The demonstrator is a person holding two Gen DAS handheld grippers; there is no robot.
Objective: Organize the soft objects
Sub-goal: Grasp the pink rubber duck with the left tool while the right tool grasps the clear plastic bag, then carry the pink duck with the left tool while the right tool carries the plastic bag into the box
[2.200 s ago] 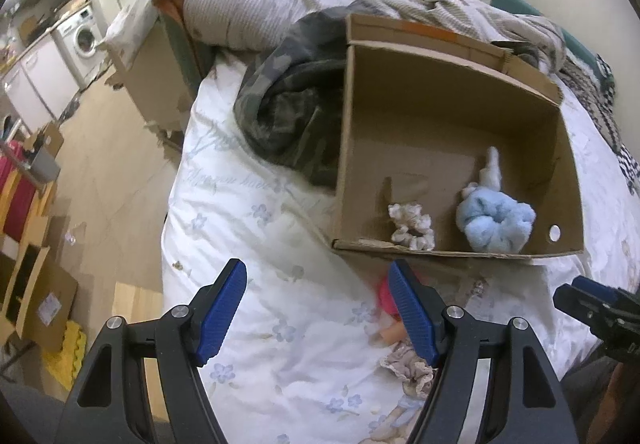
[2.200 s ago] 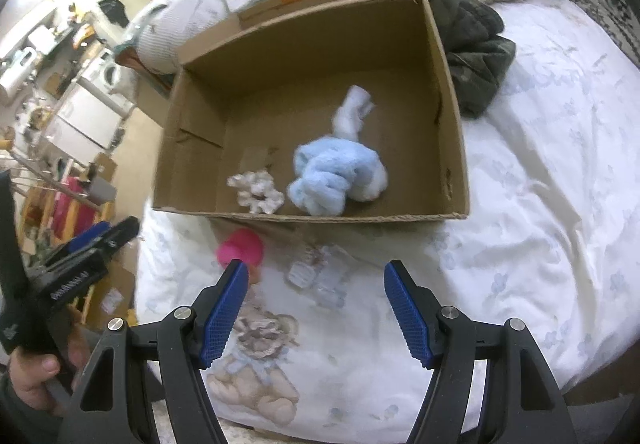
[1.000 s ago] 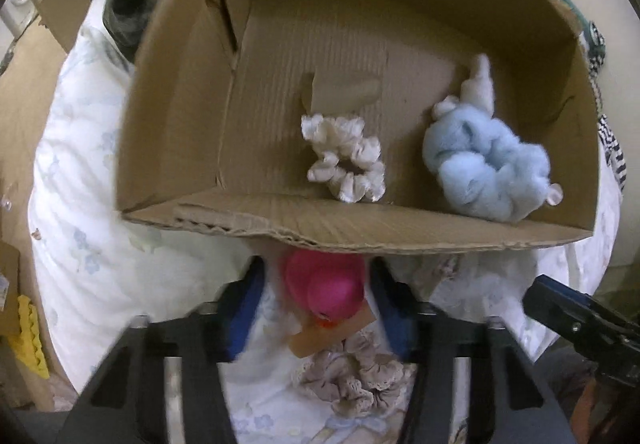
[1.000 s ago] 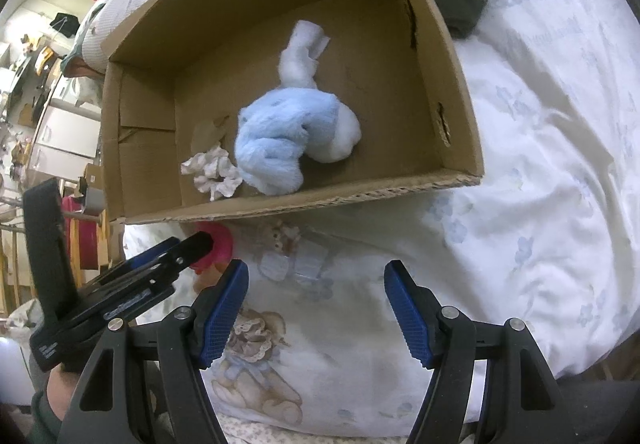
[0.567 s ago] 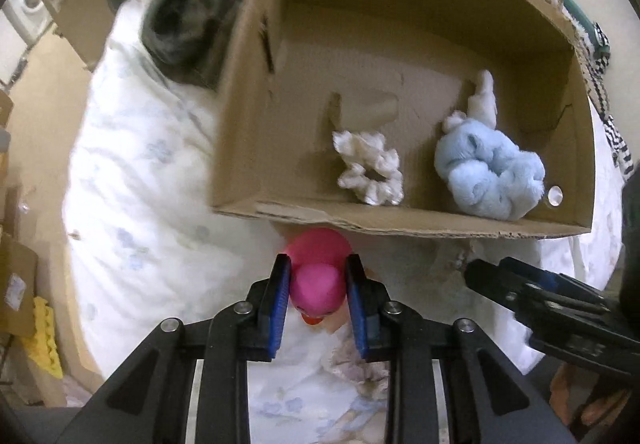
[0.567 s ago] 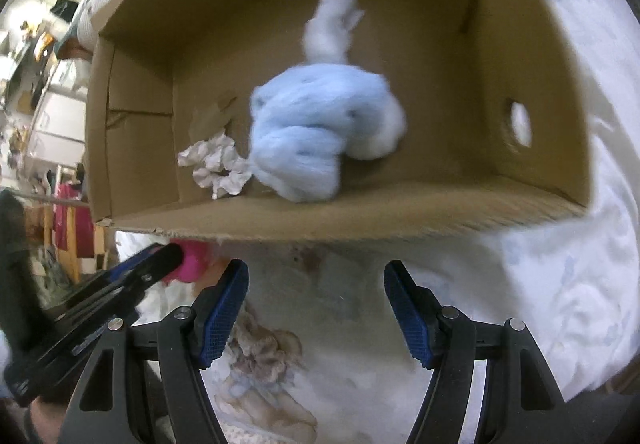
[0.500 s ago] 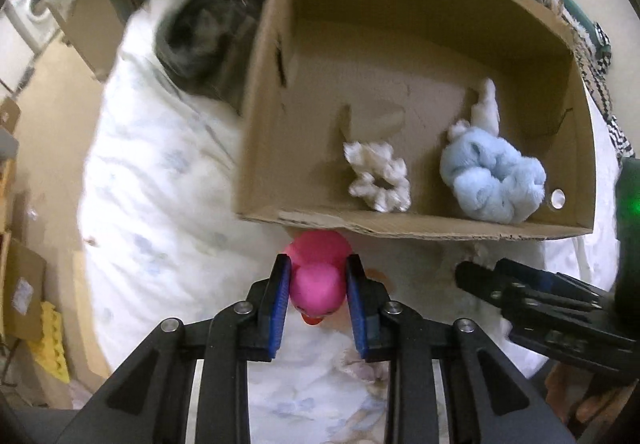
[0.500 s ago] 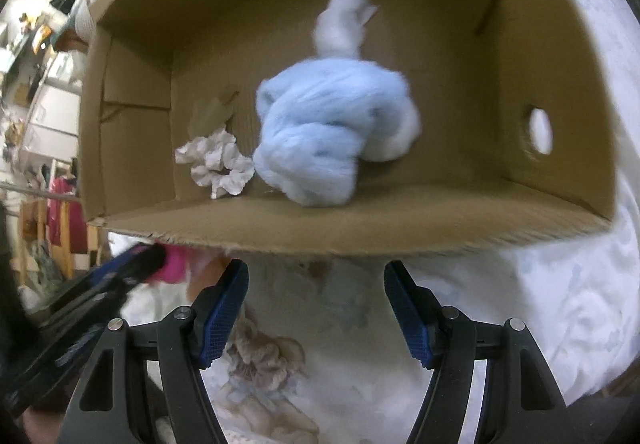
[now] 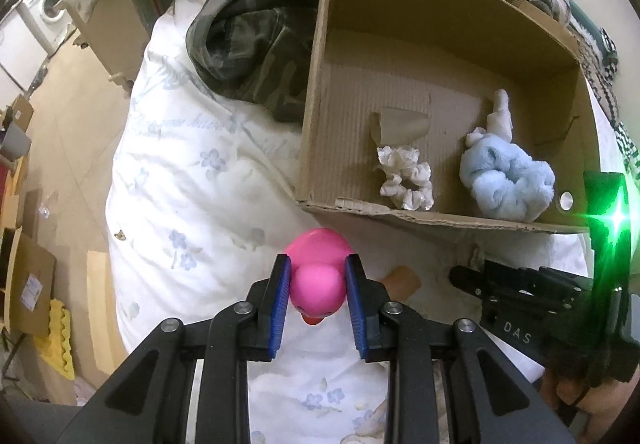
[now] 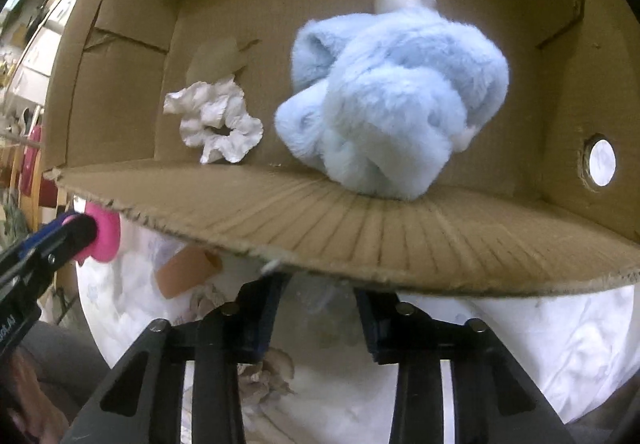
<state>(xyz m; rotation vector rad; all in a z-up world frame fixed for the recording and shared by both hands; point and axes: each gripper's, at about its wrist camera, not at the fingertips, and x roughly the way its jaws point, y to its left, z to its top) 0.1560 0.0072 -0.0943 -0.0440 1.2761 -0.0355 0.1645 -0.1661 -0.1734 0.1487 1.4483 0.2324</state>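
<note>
My left gripper (image 9: 318,280) is shut on a pink rubber duck (image 9: 318,276) and holds it above the bedsheet, just in front of the cardboard box (image 9: 400,44). The duck also shows at the left of the right wrist view (image 10: 105,232). Inside the box lie a white scrunchie (image 9: 405,178) (image 10: 214,122) and a light blue plush toy (image 9: 506,174) (image 10: 394,100). My right gripper (image 10: 318,308) sits low under the box's front flap (image 10: 360,228), its fingers closing on a small clear packet (image 10: 320,308) on the sheet.
A camouflage jacket (image 9: 256,28) lies left of the box. A tan cylinder (image 10: 188,270) and a beige scrunchie (image 10: 264,372) lie on the floral sheet (image 9: 192,180). The bed's left edge drops to the floor, where cardboard boxes (image 9: 28,284) stand.
My left gripper closed on the pink duck and lifted it back from the box front. My right gripper moved forward under the flap and its fingers narrowed from wide open.
</note>
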